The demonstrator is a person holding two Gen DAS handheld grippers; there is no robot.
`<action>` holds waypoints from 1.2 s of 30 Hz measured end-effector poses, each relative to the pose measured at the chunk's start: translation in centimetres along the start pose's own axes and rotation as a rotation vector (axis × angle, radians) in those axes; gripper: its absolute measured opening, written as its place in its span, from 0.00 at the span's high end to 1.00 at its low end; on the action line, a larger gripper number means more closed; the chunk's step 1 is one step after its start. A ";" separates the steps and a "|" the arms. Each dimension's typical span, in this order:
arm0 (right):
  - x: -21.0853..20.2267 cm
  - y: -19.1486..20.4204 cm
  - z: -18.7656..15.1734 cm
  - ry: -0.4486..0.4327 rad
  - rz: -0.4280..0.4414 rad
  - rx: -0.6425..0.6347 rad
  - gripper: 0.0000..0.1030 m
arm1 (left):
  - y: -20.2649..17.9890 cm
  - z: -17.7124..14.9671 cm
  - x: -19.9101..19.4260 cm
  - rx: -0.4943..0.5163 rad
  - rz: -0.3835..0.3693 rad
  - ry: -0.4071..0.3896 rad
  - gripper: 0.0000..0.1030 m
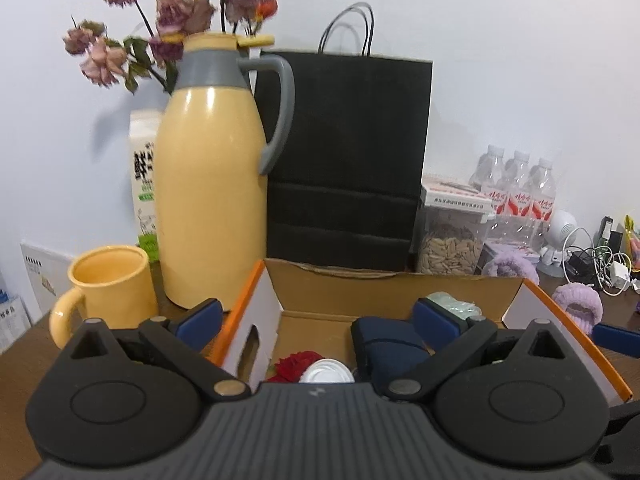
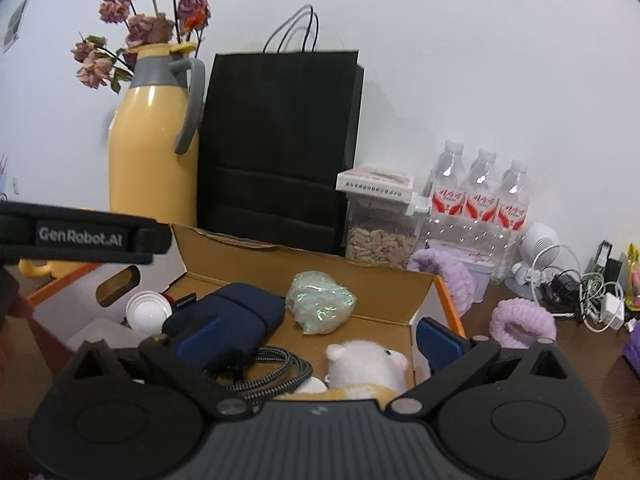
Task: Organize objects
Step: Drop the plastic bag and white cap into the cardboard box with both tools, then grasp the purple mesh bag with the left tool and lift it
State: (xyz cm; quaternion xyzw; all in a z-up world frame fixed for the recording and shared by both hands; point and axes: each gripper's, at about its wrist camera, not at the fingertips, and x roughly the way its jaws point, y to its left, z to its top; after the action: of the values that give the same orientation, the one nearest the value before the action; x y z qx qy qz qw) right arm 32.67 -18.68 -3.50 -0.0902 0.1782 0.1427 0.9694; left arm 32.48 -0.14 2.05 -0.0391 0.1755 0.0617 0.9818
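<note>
An open cardboard box (image 1: 340, 284) (image 2: 256, 258) with orange edges sits on the brown table. Inside lie a navy pouch (image 2: 236, 314) (image 1: 384, 346), a pale green crinkly bag (image 2: 320, 302), a white plush toy (image 2: 364, 364), a braided cable (image 2: 272, 372), a white lid (image 2: 146, 310) (image 1: 326, 372) and a red flower (image 1: 294, 364). My left gripper (image 1: 318, 316) is open and empty, above the box's left part. My right gripper (image 2: 320, 336) is open and empty, above the box's front right. The left gripper's body (image 2: 80, 236) shows at the left of the right wrist view.
A yellow thermos (image 1: 210, 184) and yellow mug (image 1: 114, 284) stand left of the box, a black paper bag (image 1: 344, 160) behind it. To the right are a seed jar (image 2: 380, 228), water bottles (image 2: 480, 196), purple fluffy bands (image 2: 520, 320), a small white fan and tangled cables (image 2: 592, 300).
</note>
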 end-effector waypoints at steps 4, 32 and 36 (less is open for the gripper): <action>-2.3 -0.3 -0.9 -0.033 -0.002 -0.008 0.00 | 1.0 -0.6 -2.3 0.004 0.010 -0.052 0.00; -12.1 2.4 -7.4 0.022 0.036 -0.016 0.00 | 4.3 -8.5 -10.4 0.090 -0.007 0.169 0.00; -12.4 2.1 -7.6 0.024 0.015 0.005 0.00 | 4.0 -9.3 -11.4 0.075 -0.039 0.235 0.00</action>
State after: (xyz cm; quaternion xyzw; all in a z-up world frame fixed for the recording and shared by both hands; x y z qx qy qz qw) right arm 18.44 -21.43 -6.14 -0.0879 0.1911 0.1485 0.9663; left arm 18.18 1.72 -2.87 -0.0127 0.2905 0.0309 0.9563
